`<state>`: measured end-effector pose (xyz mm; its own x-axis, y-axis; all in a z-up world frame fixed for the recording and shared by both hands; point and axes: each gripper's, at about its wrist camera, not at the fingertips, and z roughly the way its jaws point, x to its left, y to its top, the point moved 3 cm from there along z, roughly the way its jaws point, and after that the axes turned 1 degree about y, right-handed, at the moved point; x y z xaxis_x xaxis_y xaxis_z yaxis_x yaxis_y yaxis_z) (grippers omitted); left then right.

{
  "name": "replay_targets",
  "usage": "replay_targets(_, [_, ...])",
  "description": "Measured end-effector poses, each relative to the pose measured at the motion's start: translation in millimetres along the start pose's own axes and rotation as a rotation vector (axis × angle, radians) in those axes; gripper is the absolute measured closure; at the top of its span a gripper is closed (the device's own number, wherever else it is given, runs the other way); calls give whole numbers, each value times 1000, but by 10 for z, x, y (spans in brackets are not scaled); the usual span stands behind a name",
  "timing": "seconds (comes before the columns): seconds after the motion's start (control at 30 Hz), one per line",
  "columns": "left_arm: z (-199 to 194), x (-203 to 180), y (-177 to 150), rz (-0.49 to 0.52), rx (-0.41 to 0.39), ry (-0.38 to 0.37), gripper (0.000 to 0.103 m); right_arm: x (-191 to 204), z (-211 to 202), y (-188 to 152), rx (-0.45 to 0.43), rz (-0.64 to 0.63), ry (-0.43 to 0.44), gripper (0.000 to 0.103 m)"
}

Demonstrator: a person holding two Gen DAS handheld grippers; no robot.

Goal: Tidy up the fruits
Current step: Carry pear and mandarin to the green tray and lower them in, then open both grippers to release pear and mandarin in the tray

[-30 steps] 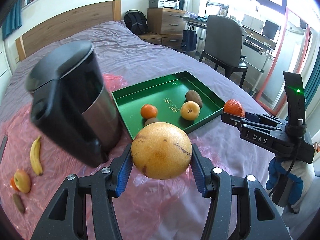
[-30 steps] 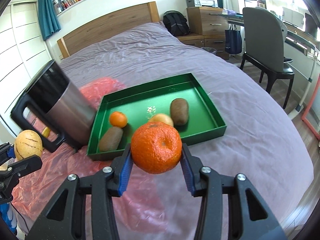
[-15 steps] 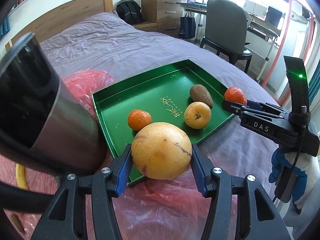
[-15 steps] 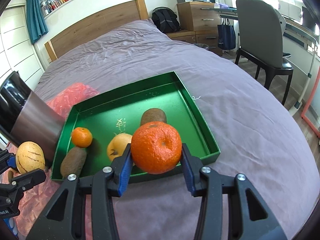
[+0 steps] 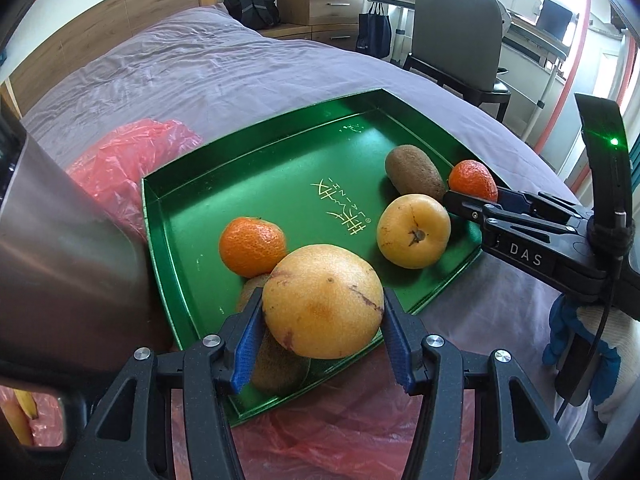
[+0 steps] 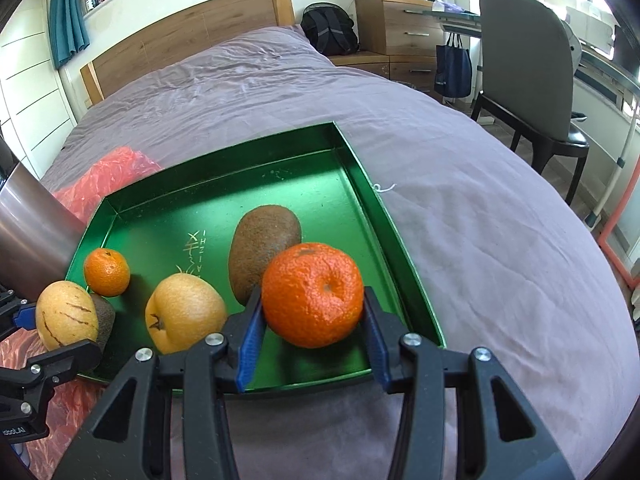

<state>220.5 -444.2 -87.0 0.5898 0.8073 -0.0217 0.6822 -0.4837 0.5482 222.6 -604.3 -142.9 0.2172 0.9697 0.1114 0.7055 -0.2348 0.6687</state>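
My left gripper (image 5: 322, 320) is shut on a yellow melon-like fruit (image 5: 322, 300) with purple streaks, held over the near left corner of the green tray (image 5: 280, 160). My right gripper (image 6: 312, 320) is shut on a tangerine (image 6: 312, 294), held over the tray's near right part (image 6: 352, 168). In the tray lie a small tangerine (image 5: 252, 246), a yellow pear (image 5: 414, 230), a kiwi (image 5: 414, 172) and a second kiwi (image 5: 276, 364) partly hidden under the melon. The right gripper also shows in the left wrist view (image 5: 468, 196).
A steel kettle (image 5: 60, 260) stands close to the tray's left side. Red plastic (image 5: 132, 160) lies under and beside the tray on the purple bed. A banana (image 5: 20, 416) shows at the far left. A chair (image 6: 528, 80) and desk stand right of the bed.
Both grippers have moved forward and down with their fruits, from in front of the tray to over its near edge. The kettle has slid out to the left of view.
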Motion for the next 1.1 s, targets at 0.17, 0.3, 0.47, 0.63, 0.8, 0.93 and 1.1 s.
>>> replay_targets(0.17, [41,-69,25,25,-11,10,54,36,34,-1,-2,-23,0,91])
replay_targets(0.3, [49,-119,9,54,-16,35,54,64,36,-12,-3,-34,1,91])
replay_targets(0.47, [46,-135,-7,69,-22,63,53,89,20,-31,-4,-42,-5,90])
replay_targets(0.63, [58,-115,-3,64,-20,76,53,103,6,-34,-2,-38,-4,86])
replay_targets(0.8, [53,-64,12,49,-21,83,52,110,-21,-46,-4,-37,-8,76])
replay_targets(0.93, [-2,-13,29,36,-35,80,47,121,-63,-57,-7,-35,-6,75])
replay_targets(1.1, [-121,11,25,32,-57,77,44,141,-150,-57,-18,-32,-2,74])
